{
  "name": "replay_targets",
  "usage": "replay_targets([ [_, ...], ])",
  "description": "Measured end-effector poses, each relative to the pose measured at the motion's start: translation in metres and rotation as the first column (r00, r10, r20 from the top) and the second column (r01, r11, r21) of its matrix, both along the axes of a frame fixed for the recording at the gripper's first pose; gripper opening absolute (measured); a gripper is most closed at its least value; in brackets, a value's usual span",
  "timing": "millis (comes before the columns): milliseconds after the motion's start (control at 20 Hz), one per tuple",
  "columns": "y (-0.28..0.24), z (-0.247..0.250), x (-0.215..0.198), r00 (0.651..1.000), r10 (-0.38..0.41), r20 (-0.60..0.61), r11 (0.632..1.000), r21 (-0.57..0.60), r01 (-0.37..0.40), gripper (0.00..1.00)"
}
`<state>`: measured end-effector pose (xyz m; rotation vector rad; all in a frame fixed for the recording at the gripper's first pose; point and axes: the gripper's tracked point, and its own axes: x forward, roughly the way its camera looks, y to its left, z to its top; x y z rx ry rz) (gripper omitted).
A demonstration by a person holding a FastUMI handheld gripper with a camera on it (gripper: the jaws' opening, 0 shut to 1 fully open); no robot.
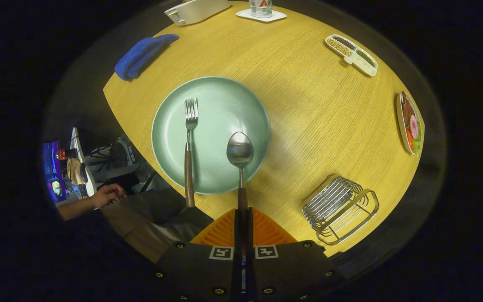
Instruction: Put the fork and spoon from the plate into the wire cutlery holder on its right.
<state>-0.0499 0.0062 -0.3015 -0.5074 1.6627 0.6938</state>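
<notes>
My gripper (242, 218) is shut on the spoon's wooden handle, both orange fingers (266, 230) pressed against it. The spoon (240, 155) points straight ahead, its steel bowl held over the near right part of the pale green plate (220, 105). It appears lifted above the plate. The fork (189, 147) lies on the plate's left half, tines pointing away, its wooden handle sticking out over the near rim. The wire cutlery holder (340, 209) stands on the wooden table to the right of my fingers, near the table's edge.
A blue cloth (143, 54) lies beyond the plate on the left. A divided snack tray (351, 54) and a plate of food (410, 122) sit along the table's right side. A white box (195, 10) and a coaster with a glass (261, 12) are at the far edge. A person's hand (107, 195) rests left of the table.
</notes>
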Motion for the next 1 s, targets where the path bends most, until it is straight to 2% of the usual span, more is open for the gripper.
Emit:
replay_targets([
  [250, 0.024, 0.013, 0.008, 0.998, -0.040, -0.040, 0.998, 0.052, 0.042, 0.04],
  [550, 0.017, 0.044, 0.039, 0.995, -0.048, -0.083, 0.998, 0.036, 0.051, 0.04],
  [750, 0.003, 0.070, 0.050, 0.995, -0.042, -0.095, 0.998, 0.037, 0.045, 0.04],
  [1000, -0.042, 0.107, 0.060, 0.997, -0.056, -0.051, 0.998, 0.026, 0.057, 0.04],
])
